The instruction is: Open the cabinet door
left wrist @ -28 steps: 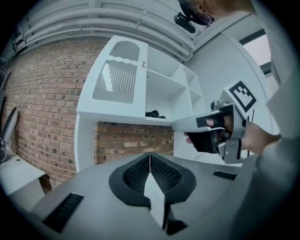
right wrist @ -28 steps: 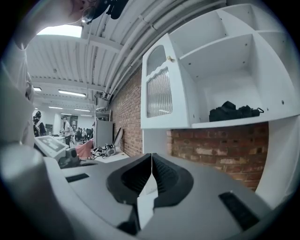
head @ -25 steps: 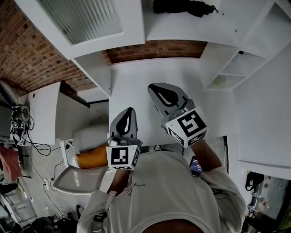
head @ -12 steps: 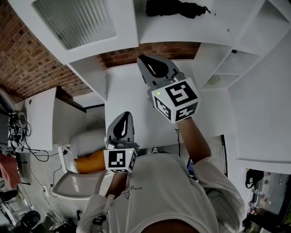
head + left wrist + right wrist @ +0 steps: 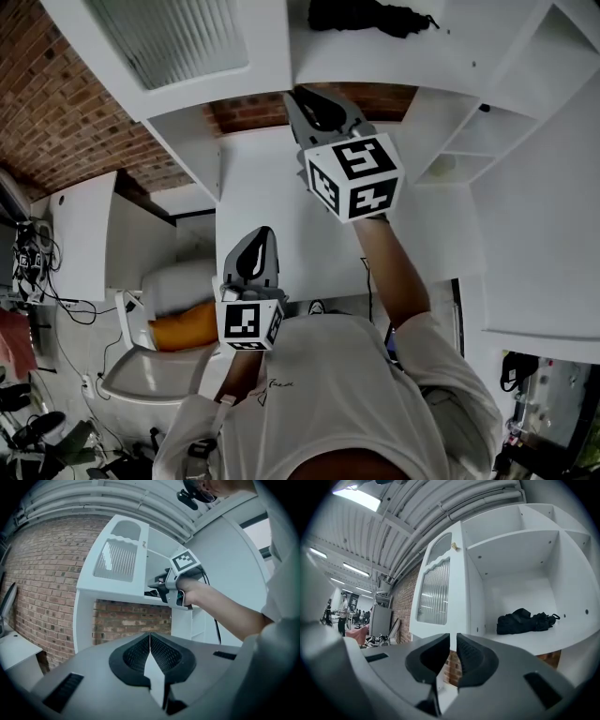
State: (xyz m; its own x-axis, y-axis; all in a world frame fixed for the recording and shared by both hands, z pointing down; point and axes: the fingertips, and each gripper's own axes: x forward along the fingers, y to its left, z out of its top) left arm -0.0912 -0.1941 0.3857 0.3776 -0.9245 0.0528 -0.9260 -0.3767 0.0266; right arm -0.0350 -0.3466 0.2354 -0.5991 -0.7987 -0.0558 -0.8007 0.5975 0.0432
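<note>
The white cabinet's door (image 5: 178, 42), with a ribbed glass pane, stands swung out to the left, leaving the upper compartment uncovered. In the right gripper view the door (image 5: 438, 588) shows edge-on with a small knob (image 5: 453, 546) near its top. A black bag (image 5: 525, 618) lies on the compartment shelf (image 5: 394, 56). My right gripper (image 5: 302, 97) is raised just under that shelf's front edge, beside the door's lower corner, shut and holding nothing. My left gripper (image 5: 263, 232) hangs lower over the white desk top (image 5: 281, 187), shut and empty; its own view shows the right gripper (image 5: 161, 585) at the shelf.
A brick wall (image 5: 56, 112) runs behind the cabinet. Open side shelves (image 5: 469, 141) stand at the right. Below the desk are an orange cushion (image 5: 183, 326) and a white seat (image 5: 141, 370); cables (image 5: 33, 262) hang at the far left. People (image 5: 343, 609) stand far off.
My right gripper has risen and moved away from the person, from over the desk top to the shelf's front edge. The left gripper has stayed where it was.
</note>
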